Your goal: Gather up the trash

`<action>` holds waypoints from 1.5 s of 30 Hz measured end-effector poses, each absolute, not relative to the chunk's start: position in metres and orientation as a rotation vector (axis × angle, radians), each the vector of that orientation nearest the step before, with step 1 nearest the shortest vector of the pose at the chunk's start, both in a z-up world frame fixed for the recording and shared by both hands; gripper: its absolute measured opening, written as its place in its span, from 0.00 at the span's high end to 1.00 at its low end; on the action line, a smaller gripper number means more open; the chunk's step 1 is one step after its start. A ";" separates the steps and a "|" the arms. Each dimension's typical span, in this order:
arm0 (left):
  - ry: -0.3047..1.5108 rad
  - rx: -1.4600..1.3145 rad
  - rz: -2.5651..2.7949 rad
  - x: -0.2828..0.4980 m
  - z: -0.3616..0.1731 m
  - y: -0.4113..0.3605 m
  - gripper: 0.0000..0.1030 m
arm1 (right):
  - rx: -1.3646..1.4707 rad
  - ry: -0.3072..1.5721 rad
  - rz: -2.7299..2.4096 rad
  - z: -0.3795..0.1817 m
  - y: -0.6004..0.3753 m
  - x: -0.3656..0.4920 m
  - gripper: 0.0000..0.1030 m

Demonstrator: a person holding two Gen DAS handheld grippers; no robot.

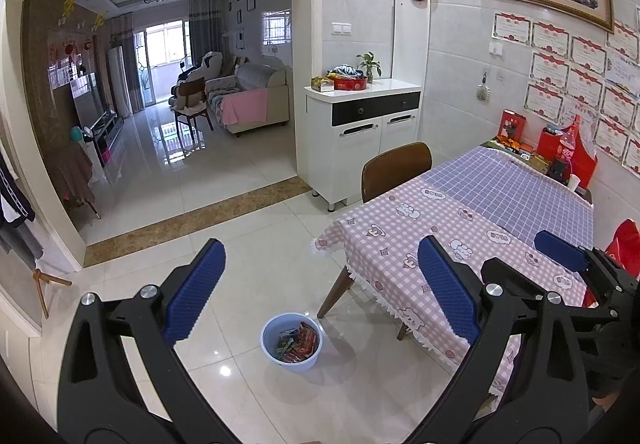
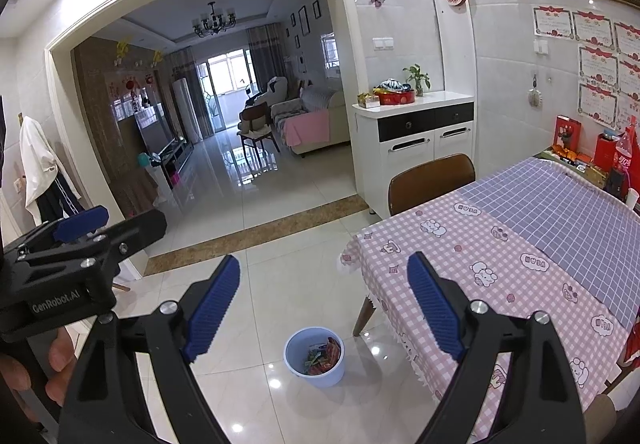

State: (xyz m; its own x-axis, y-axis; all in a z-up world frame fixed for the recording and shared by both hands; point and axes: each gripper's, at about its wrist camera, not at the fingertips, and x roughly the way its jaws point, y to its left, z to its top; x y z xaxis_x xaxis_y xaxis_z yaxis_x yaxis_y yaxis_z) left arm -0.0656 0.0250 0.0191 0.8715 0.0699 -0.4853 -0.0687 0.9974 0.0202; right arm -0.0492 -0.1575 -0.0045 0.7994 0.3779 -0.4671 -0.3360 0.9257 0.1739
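A light blue bin (image 1: 291, 344) stands on the tiled floor beside the table's near corner; it also shows in the right wrist view (image 2: 315, 356). It holds several colourful wrappers (image 1: 297, 340). My left gripper (image 1: 320, 292) is open and empty, held high above the floor and bin. My right gripper (image 2: 324, 306) is open and empty too, likewise above the bin. The right gripper's blue finger (image 1: 560, 250) shows over the table in the left view. The left gripper (image 2: 80, 228) appears at the left of the right view.
A table with pink and purple checked cloths (image 1: 472, 228) fills the right side. A brown chair (image 1: 396, 169) stands at its far end. A white cabinet (image 1: 360, 131) is behind. Red boxes and a cola bottle (image 1: 568, 151) sit by the wall. Glossy floor (image 1: 248, 244) leads to the living room.
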 end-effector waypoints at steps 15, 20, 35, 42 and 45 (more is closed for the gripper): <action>0.510 0.002 0.072 -0.067 0.017 0.022 0.08 | 0.085 0.522 0.383 -0.004 -0.158 -0.048 0.18; 0.513 0.002 0.073 -0.067 0.016 0.023 0.08 | 0.088 0.526 0.379 -0.005 -0.159 -0.048 0.18; 0.516 0.002 0.071 -0.066 0.016 0.023 0.08 | 0.089 0.527 0.378 -0.006 -0.159 -0.048 0.18; 0.517 0.000 0.070 -0.066 0.017 0.023 0.08 | 0.095 0.535 0.379 -0.006 -0.160 -0.050 0.18; 0.516 0.003 0.070 -0.065 0.018 0.024 0.08 | 0.091 0.533 0.374 -0.009 -0.160 -0.052 0.18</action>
State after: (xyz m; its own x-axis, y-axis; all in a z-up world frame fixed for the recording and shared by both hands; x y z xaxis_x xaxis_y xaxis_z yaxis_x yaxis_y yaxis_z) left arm -0.0646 0.0245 0.0184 0.8675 0.0678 -0.4928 -0.0661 0.9976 0.0208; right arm -0.0521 -0.1597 -0.0086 0.7954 0.3712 -0.4792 -0.3245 0.9285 0.1805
